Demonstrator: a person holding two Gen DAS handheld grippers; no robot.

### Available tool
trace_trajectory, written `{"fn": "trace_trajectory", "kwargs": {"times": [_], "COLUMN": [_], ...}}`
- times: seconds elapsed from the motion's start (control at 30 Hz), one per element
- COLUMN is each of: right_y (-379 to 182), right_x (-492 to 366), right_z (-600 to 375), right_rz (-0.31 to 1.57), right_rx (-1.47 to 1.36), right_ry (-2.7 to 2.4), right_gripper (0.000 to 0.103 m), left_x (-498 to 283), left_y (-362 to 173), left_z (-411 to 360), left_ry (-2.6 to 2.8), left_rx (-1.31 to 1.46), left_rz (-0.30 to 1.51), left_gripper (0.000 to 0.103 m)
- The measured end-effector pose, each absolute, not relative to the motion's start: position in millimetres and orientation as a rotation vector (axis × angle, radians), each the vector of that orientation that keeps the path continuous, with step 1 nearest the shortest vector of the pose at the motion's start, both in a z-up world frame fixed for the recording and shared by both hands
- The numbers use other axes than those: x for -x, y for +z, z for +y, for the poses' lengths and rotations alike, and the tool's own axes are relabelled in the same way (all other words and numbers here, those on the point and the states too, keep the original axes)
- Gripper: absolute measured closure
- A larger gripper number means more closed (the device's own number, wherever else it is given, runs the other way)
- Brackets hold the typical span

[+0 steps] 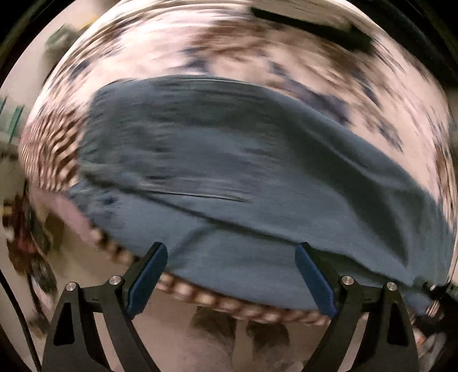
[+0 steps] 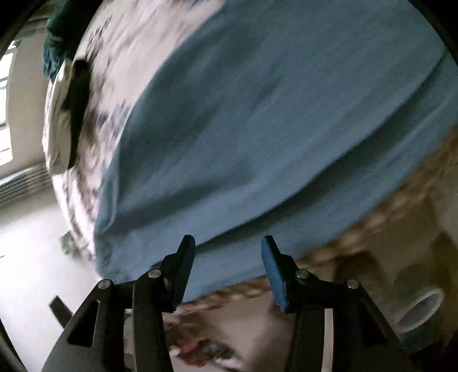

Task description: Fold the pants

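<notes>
Blue-grey pants (image 1: 229,160) lie spread in a long band across a patterned bed cover (image 1: 200,43); both views are smeared by motion. My left gripper (image 1: 230,251) hangs over the pants' near edge, its jaws wide apart and nothing between the blue pads (image 1: 148,274). In the right wrist view the same pants (image 2: 257,120) fill the middle. My right gripper (image 2: 227,246) stands over their near hem, jaws apart, with no cloth pinched between the pads (image 2: 273,271).
The cover has a braided trim (image 1: 257,312) along the bed's near edge. A dark strip-shaped object (image 1: 312,25) lies on the far part of the cover, also visible as a dark object (image 2: 77,108). A white cup-like thing (image 2: 420,309) sits low right, floor (image 2: 25,257) at left.
</notes>
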State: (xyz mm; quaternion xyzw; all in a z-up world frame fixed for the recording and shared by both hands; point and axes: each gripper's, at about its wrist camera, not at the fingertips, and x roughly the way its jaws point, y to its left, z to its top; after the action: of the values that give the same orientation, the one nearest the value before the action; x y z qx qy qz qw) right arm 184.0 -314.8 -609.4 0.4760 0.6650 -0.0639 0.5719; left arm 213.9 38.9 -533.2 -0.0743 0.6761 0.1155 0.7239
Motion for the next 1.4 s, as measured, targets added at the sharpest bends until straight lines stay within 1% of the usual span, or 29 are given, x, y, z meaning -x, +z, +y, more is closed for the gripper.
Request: {"fn": "trace_trajectory", "kwargs": {"times": [0.1,0.23,0.37,0.43,0.47,0.5,0.53,0.57,0.6,0.63,0.67,0.73,0.8,0.83,0.93,1.07,1.23,1.3,1.33,1.37,1.4], "right_y": [-624.7,-651.5,-657.9,-655.3,-653.6,-651.6,-649.6,-647.1,-644.0,-640.1,-635.2,-621.7,-604.6,-595.1,-575.0,-569.3,-595.4,-613.3,-621.1,-628.8,-632.5], "right_x": [-199.0,-209.6,-216.7,-223.6,-224.9,-226.0,-225.7,-226.7,-227.3,-223.1,-220.6,-216.7,-219.4,-211.3,-209.8,-181.1,-162.7,-164.5,-165.8,-166.6,-167.4], "right_z": [-273.6,-247.1,-227.7,-216.5,-210.9,-204.6,-203.9,-198.4,-193.5,-197.6,-196.2,-198.0,-189.8,-209.7,-211.1,-224.6,-223.8,-221.1,-221.9,-224.2,-226.4], "right_rz": [1.557,1.555,1.445,1.420,1.414,1.416,1.418,1.413,1.410,1.408,1.396,1.392,1.388,1.389,1.395,1.455,1.537,1.599,1.628,1.659,1.680], "right_rx": [-1.179,-1.307,-1.347,-1.298,-1.273,-1.236,-1.216,-1.191,-1.161,-1.148,-1.140,-1.099,-1.050,-1.040,-1.000,-0.970,-0.914,-0.901,-0.907,-0.928,-0.949], "right_ry": [-0.161,-0.241,-0.305,-0.330,-0.339,-0.354,-0.362,-0.370,-0.387,-0.394,-0.393,-0.382,-0.364,-0.356,-0.333,-0.305,-0.320,-0.296,-0.289,-0.261,-0.215], "right_gripper": [0.052,0.052,0.052,0.053,0.059,0.065,0.075,0.085,0.091,0.097,0.098,0.098,0.098,0.098,0.098,0.098,0.098,0.094,0.093,0.087,0.083], "left_x": [-215.7,-223.0,-242.2,-245.1,-247.0,-247.5,-247.4,-247.2,-246.9,-246.8,-247.5,-247.1,-246.8,-242.1,-224.7,-214.1,-205.1,-208.8,-209.3,-209.6,-210.4], "left_y": [-533.2,-537.1,-560.4,-572.9,-580.3,-584.3,-585.9,-586.1,-585.4,-583.9,-582.0,-571.4,-554.4,-543.2,-525.4,-537.1,-564.2,-574.4,-574.4,-571.5,-565.7], "left_z": [97.7,158.5,203.7,218.4,227.6,234.2,241.3,247.2,252.8,256.5,257.6,253.4,248.6,247.1,259.2,260.9,256.3,254.9,255.1,254.7,251.3], "left_ry": [0.307,0.362,0.397,0.405,0.408,0.415,0.421,0.442,0.449,0.438,0.430,0.405,0.384,0.369,0.353,0.360,0.400,0.398,0.408,0.436,0.460], "left_rx": [0.241,0.312,0.425,0.475,0.508,0.533,0.558,0.563,0.571,0.577,0.565,0.510,0.437,0.418,0.441,0.444,0.415,0.390,0.388,0.385,0.369], "left_rz": [1.479,1.457,1.470,1.472,1.468,1.455,1.422,1.398,1.374,1.351,1.343,1.312,1.279,1.261,1.267,1.334,1.401,1.440,1.452,1.469,1.484], "left_gripper": [0.012,0.012,0.012,0.012,0.012,0.015,0.031,0.053,0.064,0.072,0.080,0.086,0.087,0.087,0.087,0.087,0.087,0.082,0.076,0.067,0.065]}}
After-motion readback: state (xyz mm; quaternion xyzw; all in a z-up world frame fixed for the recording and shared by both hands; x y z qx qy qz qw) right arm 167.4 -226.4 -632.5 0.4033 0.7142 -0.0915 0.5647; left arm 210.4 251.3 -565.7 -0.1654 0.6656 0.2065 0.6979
